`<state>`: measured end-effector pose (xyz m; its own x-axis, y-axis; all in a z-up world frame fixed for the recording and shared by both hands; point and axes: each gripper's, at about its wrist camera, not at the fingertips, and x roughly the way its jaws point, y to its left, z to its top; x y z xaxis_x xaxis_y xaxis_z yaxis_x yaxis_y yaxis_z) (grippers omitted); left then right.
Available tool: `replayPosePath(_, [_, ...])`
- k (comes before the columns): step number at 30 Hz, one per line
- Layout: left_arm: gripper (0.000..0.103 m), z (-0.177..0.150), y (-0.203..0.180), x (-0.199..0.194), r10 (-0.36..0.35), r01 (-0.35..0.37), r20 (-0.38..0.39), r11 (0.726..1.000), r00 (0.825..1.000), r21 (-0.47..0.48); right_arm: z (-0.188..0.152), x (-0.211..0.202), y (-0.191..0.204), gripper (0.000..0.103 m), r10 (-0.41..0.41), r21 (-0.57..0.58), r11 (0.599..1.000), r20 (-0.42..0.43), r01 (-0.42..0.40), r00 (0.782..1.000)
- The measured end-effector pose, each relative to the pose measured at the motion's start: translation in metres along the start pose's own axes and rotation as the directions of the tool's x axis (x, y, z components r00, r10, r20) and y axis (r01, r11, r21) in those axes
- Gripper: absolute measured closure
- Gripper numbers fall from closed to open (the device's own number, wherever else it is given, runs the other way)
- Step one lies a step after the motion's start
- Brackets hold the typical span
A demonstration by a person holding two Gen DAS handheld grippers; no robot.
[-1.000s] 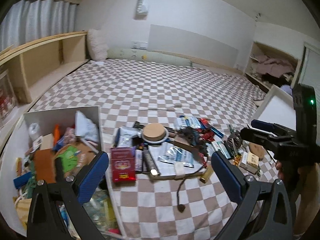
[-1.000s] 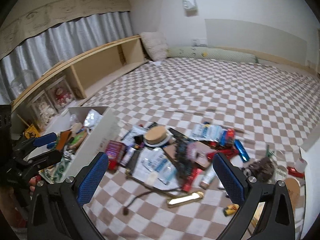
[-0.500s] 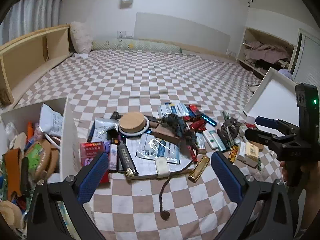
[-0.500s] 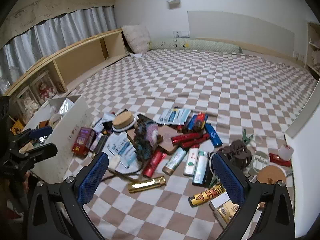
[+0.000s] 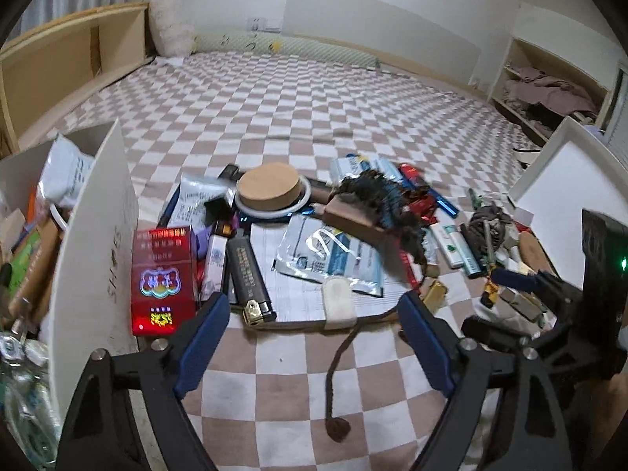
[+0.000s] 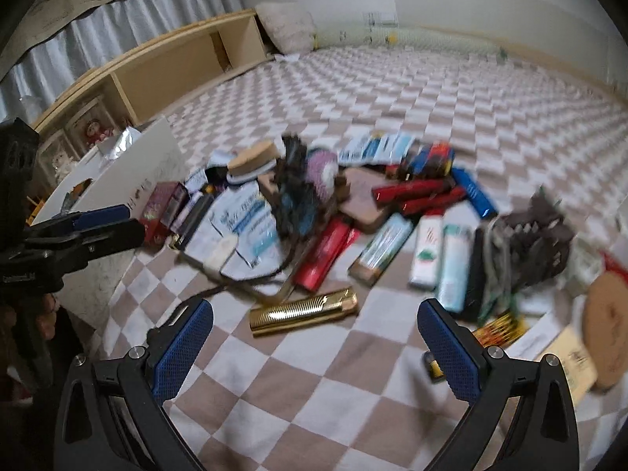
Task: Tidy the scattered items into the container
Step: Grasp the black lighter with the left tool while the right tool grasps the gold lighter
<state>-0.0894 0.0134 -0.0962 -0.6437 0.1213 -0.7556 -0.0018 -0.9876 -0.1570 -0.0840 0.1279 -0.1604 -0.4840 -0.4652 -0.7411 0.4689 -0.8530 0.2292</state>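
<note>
With the container point(image 5: 94, 243) partly filled and a pile still covering the bed point(image 5: 298, 102), the left tool point(image 5: 314, 337) is closing on nothing while the right tool point(image 6: 316, 337) is gaping wide, empty.

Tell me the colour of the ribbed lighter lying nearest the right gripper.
Shiny gold. The ribbed lighter shows best in the right wrist view, lying on the checked bedspread.

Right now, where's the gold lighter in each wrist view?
Left wrist: gold lighter right of centre, mostly hidden behind the right finger of the left tongs, beside the brown cord.
Right wrist: gold lighter low centre, lying across the checked sheet between the fingers of the right tongs.
Shared landmark: cork lid at the pile's far side, near the white box.
</note>
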Motion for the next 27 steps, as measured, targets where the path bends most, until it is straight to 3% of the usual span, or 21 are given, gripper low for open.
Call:
replayPosePath(6, [0.031,-0.004,0.006,0.025,0.035,-0.036,-0.035,0.999,0.999,-0.029,-0.01,0.022,0.003,0.0,-0.051,-0.058,0.997,-0.04,0.049,0.998])
replayPosePath(13, [0.033,-0.006,0.008,0.049,0.109,-0.111,-0.053,0.994,0.993,-0.025,-0.01,0.039,-0.004,0.0,-0.037,-0.041,0.999,-0.065,0.035,0.997])
replayPosePath(18, [0.042,-0.009,0.014,0.058,0.123,-0.125,-0.06,0.991,0.991,-0.04,-0.011,0.044,0.003,0.0,-0.025,-0.084,0.996,-0.077,0.018,0.997])
replayPosePath(27, [0.071,-0.01,0.019,0.055,0.134,-0.136,-0.048,0.989,0.99,-0.054,-0.011,0.055,0.011,0.001,-0.069,-0.14,0.989,-0.109,0.054,0.992])
